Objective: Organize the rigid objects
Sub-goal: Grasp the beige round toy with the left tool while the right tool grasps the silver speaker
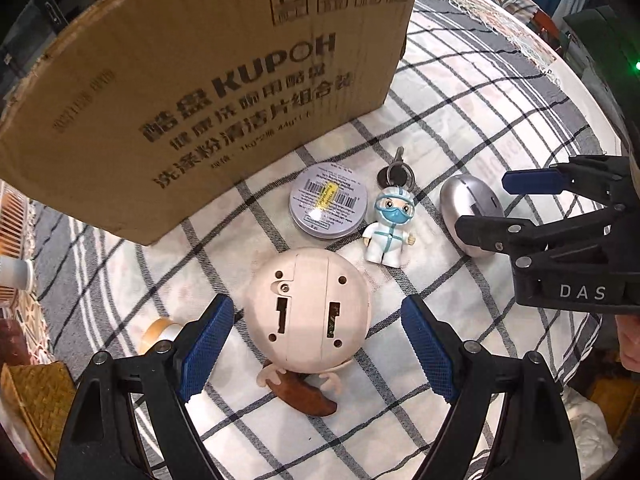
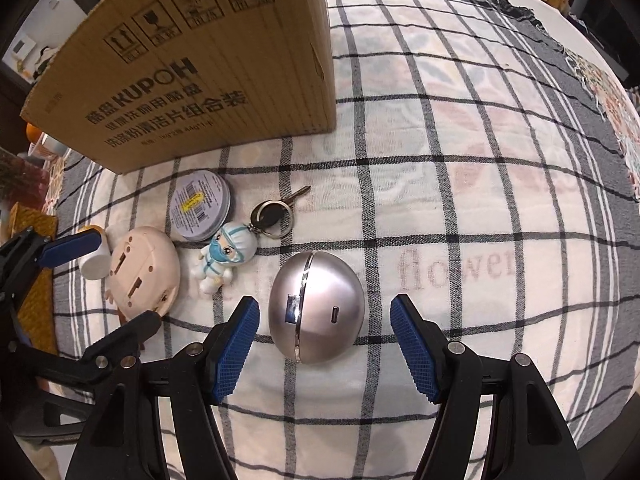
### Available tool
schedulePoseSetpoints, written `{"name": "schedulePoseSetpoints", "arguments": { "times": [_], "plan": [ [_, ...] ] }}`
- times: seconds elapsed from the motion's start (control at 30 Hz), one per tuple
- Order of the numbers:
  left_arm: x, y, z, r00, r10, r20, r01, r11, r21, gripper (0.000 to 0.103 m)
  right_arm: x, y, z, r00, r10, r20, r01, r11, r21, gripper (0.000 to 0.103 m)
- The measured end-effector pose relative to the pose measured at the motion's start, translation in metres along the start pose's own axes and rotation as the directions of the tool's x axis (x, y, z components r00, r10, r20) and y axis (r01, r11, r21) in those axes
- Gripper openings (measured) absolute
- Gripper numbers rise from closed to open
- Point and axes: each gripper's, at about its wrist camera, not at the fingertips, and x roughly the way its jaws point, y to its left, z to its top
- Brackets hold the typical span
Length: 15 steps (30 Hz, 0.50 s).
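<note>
A cream round-headed toy [image 1: 306, 308] lies back side up on the checked cloth. My left gripper [image 1: 316, 320] stands open over it, one blue pad on each side with a gap to each. A silver egg-shaped device [image 2: 316, 304] lies further right, and my right gripper [image 2: 324, 312] is open around it without touching. In the left wrist view the right gripper [image 1: 483, 204] straddles the silver egg [image 1: 468, 208]. In the right wrist view the left gripper [image 2: 127, 278] flanks the cream toy [image 2: 144, 268].
A large cardboard box [image 1: 200, 80] stands just behind the objects. Between the toy and the egg lie a round tin [image 1: 328, 206], a masked figurine keychain [image 1: 390, 224] and its keys [image 1: 394, 172]. A small white cup [image 2: 94, 260] sits left of the toy. The checked cloth [image 2: 460, 200] stretches away to the right.
</note>
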Motion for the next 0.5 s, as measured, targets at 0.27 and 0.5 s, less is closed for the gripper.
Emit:
{"name": "schedulePoseSetpoints", "arguments": {
  "times": [0.27, 0.5],
  "plan": [
    [0.012, 0.002, 0.002, 1.000, -0.002, -0.028, 0.001, 1.000, -0.015, 0.086, 0.011, -0.004, 0.001, 1.000, 0.012, -0.024, -0.011, 1.000, 0.023, 0.069],
    [0.024, 0.006, 0.001, 0.999, -0.003, -0.050, 0.001, 0.999, -0.034, 0.086, 0.018, -0.001, 0.002, 1.000, 0.001, -0.026, -0.001, 1.000, 0.010, 0.069]
  ]
}}
